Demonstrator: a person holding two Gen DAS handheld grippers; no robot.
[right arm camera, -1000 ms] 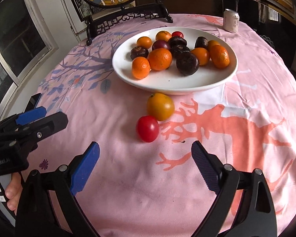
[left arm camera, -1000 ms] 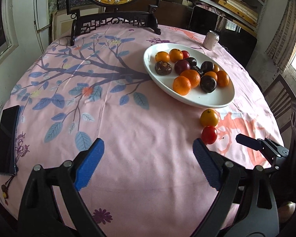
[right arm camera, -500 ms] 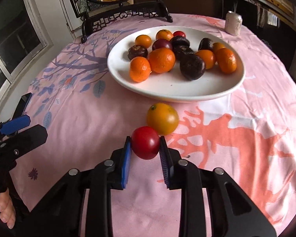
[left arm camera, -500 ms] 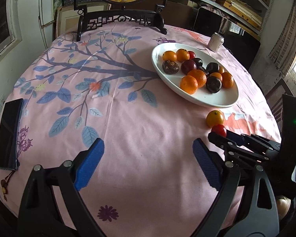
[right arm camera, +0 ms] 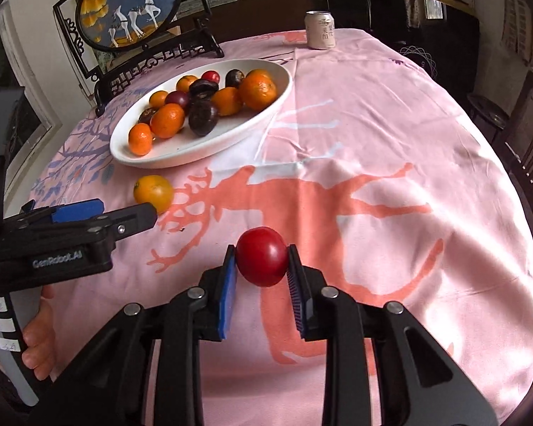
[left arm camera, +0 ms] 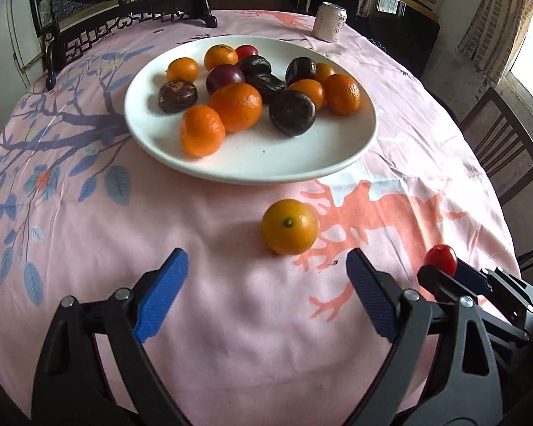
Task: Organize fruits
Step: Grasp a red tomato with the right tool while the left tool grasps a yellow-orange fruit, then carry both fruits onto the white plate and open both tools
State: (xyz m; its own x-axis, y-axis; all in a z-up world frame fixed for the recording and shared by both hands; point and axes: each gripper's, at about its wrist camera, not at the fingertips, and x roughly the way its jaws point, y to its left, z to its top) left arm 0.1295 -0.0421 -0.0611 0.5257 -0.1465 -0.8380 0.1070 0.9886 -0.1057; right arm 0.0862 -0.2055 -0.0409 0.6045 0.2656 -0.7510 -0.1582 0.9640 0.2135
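Observation:
My right gripper point(right arm camera: 261, 266) is shut on a small red tomato point(right arm camera: 262, 255) and holds it above the pink tablecloth; the tomato also shows in the left wrist view point(left arm camera: 441, 260). My left gripper point(left arm camera: 266, 284) is open and empty, just short of a loose orange point(left arm camera: 289, 226) lying on the cloth; the orange also shows in the right wrist view point(right arm camera: 153, 193). Beyond it a white oval plate point(left arm camera: 259, 163) holds several oranges, dark plums and a red tomato; the plate shows in the right wrist view point(right arm camera: 209, 143) too.
A drink can point(left arm camera: 329, 22) stands at the table's far side, also in the right wrist view point(right arm camera: 319, 30). A dark carved stand with a round painted panel point(right arm camera: 131, 7) sits behind the plate. Chairs point(left arm camera: 504, 149) stand at the table's right edge.
My right gripper closed on the red tomato and lifted it off the cloth, moving right. My left gripper moved forward and right toward the loose orange.

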